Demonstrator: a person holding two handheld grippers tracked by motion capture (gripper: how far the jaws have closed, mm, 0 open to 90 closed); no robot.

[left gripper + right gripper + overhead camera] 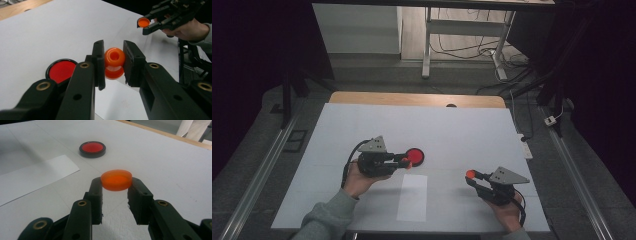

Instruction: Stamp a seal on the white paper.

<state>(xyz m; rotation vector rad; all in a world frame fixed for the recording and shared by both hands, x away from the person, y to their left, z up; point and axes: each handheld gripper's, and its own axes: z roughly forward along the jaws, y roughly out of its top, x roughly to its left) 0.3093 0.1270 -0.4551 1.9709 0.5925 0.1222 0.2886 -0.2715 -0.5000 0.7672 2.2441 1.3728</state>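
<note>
An orange bottle-shaped piece [114,62], rounded at the top with a hole in its end and a wider flange below, sits clamped between the jaws of the left tool [113,63]. In the high view that left tool [406,161] is held above the middle of the desk [472,130], pointing toward the person's right, its tips just beside a round red disc with a black rim [414,156] that lies flat on the white surface. In the left gripper view the same disc [61,71] lies on the desk behind the tool's jaw.

An orange cap [116,179], shallow and round, is pinched at its edge between the jaws of the right tool [116,185] and held level, clear of the desk. In the high view the right tool [471,175] is near the desk's right front, pointing to the person's left, well apart from the left tool. The cap [143,22] also shows open side on in the left gripper view.

A white paper strip [413,197] lies flat at the front of the desk between the two hands. A wooden edge [412,98] borders the far side.
</note>
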